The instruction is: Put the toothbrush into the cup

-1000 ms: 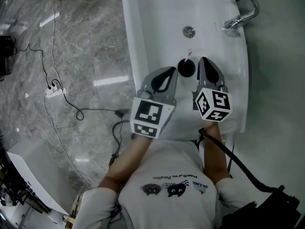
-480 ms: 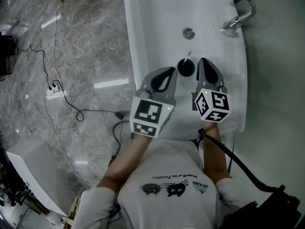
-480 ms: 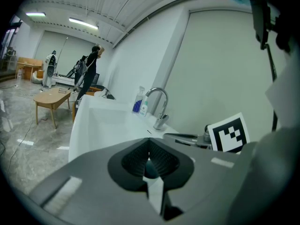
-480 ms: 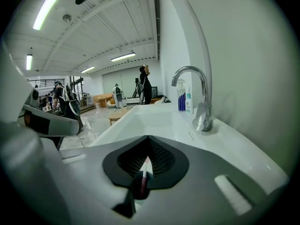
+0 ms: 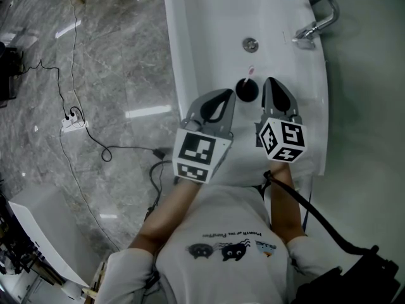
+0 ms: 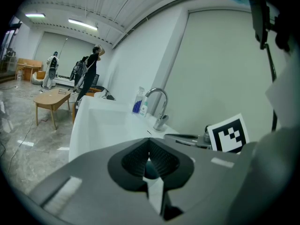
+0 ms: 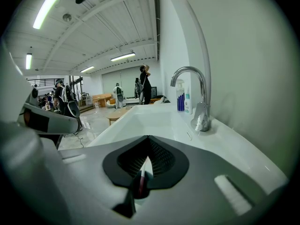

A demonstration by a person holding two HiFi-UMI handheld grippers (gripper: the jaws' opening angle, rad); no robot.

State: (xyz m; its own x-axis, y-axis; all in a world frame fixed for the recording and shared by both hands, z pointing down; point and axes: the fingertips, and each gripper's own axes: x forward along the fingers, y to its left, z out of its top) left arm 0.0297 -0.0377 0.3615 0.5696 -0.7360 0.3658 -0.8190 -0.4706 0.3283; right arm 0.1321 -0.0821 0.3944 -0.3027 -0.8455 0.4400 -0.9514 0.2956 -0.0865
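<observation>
The toothbrush [image 7: 143,176] stands in the cup [image 5: 247,91], its pink-and-white stem leaning a little and its upper end poking above the dark rim. The cup sits on the floor of the white sink [image 5: 209,30], nearer to me than the drain [image 5: 251,42] and well apart from the faucet [image 5: 319,8] at the far right corner. From how it lies, I judge the task as good as done.

I reckon the brush is light and stiff, a slim smooth plastic stick that would twist or slide between ribbed pads if pinched near its end. If I had to reseat it, I would take it on the bare stem just above the rim, across its flat sides, and squeeze gently. The cup looks small and light too, so a sideways nudge on the brush could tip it on the slick porcelain.

My right gripper [image 5: 273,87] hovers just beside the cup on its right, its jaws brought together with nothing between them; through the notch under the pads I see the cup and brush beyond. My left gripper [image 5: 223,100] sits just to the cup's left, jaws likewise together and empty, with only the dark cup showing past them. Neither touches the cup, as far as I can tell.
</observation>
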